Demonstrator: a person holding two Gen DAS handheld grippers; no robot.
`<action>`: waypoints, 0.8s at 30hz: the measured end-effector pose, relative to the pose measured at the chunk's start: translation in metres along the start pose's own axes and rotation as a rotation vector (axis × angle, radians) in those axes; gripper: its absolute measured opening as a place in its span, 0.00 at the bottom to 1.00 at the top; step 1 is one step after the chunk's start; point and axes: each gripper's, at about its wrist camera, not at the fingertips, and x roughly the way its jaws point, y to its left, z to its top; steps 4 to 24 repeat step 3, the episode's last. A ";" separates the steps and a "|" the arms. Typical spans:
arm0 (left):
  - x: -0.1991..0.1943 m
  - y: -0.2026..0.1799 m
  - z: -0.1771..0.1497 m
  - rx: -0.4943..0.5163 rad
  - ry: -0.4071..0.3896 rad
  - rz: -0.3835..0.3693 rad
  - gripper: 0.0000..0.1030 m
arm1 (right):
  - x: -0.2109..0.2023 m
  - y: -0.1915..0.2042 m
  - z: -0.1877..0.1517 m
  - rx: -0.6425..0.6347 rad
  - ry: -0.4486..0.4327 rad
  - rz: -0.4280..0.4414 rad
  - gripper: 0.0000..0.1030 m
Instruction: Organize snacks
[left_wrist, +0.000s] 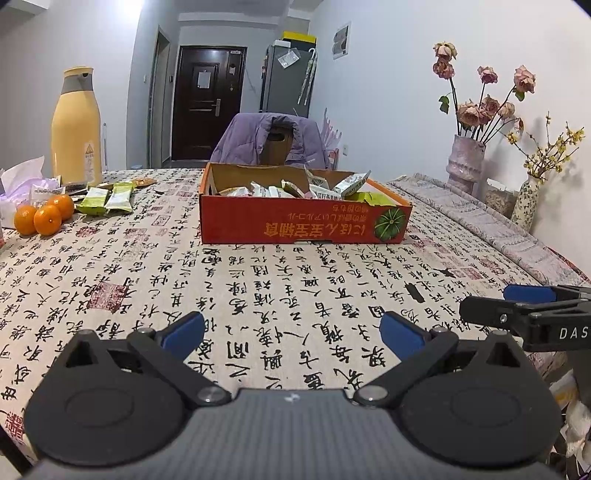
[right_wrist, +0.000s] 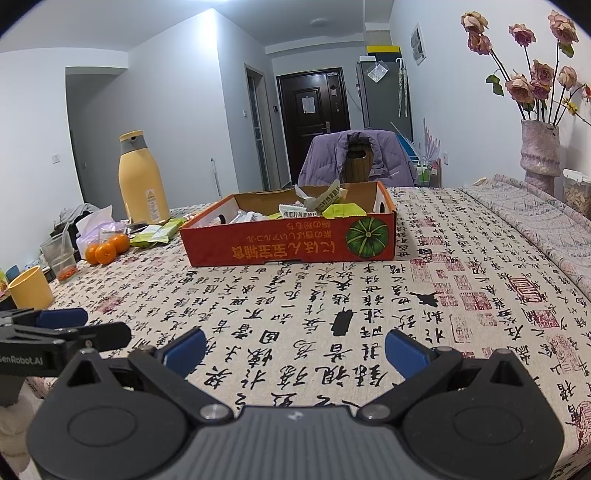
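A shallow red cardboard box (left_wrist: 303, 225) (right_wrist: 291, 243) stands mid-table, holding several white and green snack packets (left_wrist: 295, 190) (right_wrist: 314, 208). Two green snack packets (left_wrist: 107, 199) (right_wrist: 155, 233) lie on the cloth to its left, near three oranges (left_wrist: 42, 216) (right_wrist: 107, 248). My left gripper (left_wrist: 293, 334) hovers open over the near part of the table, nothing between its blue pads. My right gripper (right_wrist: 295, 352) is also open and empty, well short of the box. Each gripper shows at the edge of the other's view: the right gripper (left_wrist: 517, 306), the left gripper (right_wrist: 70, 328).
A tall yellow thermos (left_wrist: 75, 127) (right_wrist: 142, 177) stands at the far left beside tissue and a plastic bag (left_wrist: 26, 184). A yellow cup (right_wrist: 29, 288) sits at the left edge. Vases of dried flowers (left_wrist: 465, 162) (right_wrist: 541, 151) line the right wall. A chair with a purple jacket (left_wrist: 269, 138) is behind the table.
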 end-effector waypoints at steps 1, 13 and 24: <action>0.000 0.000 0.000 -0.001 -0.001 -0.002 1.00 | 0.000 0.000 0.000 0.000 0.000 0.000 1.00; 0.000 0.000 0.001 -0.007 0.000 -0.010 1.00 | 0.000 0.000 0.000 0.000 0.000 0.000 1.00; 0.000 0.000 0.001 -0.007 0.000 -0.010 1.00 | 0.000 0.000 0.000 0.000 0.000 0.000 1.00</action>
